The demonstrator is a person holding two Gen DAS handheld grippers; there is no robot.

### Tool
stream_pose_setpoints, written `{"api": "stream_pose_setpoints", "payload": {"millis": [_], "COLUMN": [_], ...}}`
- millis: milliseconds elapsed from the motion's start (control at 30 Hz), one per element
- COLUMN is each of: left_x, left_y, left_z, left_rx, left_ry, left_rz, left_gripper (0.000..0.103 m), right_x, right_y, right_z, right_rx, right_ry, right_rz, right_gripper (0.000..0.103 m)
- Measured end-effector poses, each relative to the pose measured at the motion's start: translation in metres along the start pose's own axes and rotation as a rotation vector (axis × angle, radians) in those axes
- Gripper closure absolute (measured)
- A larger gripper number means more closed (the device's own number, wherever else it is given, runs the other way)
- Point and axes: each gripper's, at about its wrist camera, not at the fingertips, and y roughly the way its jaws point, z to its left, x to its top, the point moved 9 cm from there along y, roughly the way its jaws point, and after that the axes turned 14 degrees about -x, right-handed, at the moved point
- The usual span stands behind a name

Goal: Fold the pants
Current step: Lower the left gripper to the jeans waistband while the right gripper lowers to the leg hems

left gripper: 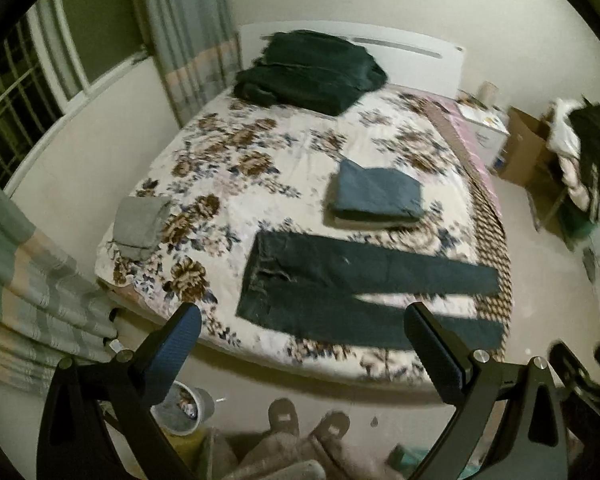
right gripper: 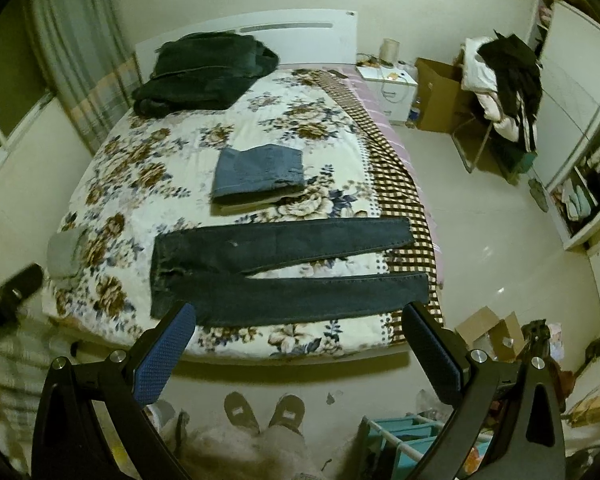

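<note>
1. Floral-printed bedspread (right gripper: 148, 168) covers the bed, the largest thing in both views, with a checked border along its right edge

2. Dark denim pants (right gripper: 284, 272) lie flat across the near part of the bed, beyond and below both claws and touched by neither. Their long axis runs left to right: waistband at the left, the two legs stretching right to the checked border, splayed in a narrow V with a strip of bedspread showing between them

3. A heap of dark clothing (right gripper: 204, 72) sits at the far end against the white headboard, well apart from the pants

4. A folded blue-grey stack (right gripper: 260, 176) rests mid-bed just beyond the upper leg; in the left wrist view it shows as (left gripper: 376, 196)

5. A small grey folded item (left gripper: 140, 220) lies at the left edge of the bed

6. The right gripper (right gripper: 300, 344) hangs in the air over the floor at the foot of the bed, angled down toward the pants, its jaws spread wide and holding nothing (blue pads face inward)

7. The left gripper (left gripper: 304, 344) is held likewise, high and short of the mattress edge, jaws wide apart and empty, with the pants (left gripper: 340, 284) lying just past its fingertips

8. The person's two slippered feet (right gripper: 264, 412) stand on the pale floor below
</note>
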Motion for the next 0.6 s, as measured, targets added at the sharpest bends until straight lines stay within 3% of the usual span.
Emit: {"api": "stream_pose_setpoints", "payload": {"millis": [133, 200, 400, 600], "left_x": [0.027, 0.023, 0.024, 0.035], "left_y": [0.046, 0.073, 0.163, 0.283], "left_z": [0.017, 0.018, 0.039, 0.064], "left_rx": [0.076, 0.114, 0.169, 0.217], "left_ry": [-0.071, -0.095, -0.205, -0.343], "left_rz": [-0.029, -0.015, 0.122, 0.259], "left_gripper": [0.000, 0.000, 0.000, 0.000], "right_x": [0.019, 0.030, 0.067, 0.100], "right_y": [0.050, 0.083, 0.200, 0.325], "right_z": [-0.018, -0.030, -0.054, -0.056], "right_rx": [-0.019, -0.045, -0.086, -0.179], "right_ry": [0.052, 0.076, 0.194, 0.311], "right_rz": [0.027, 0.030, 0.152, 0.254], "right_gripper": [0.000, 0.000, 0.000, 0.000]}}
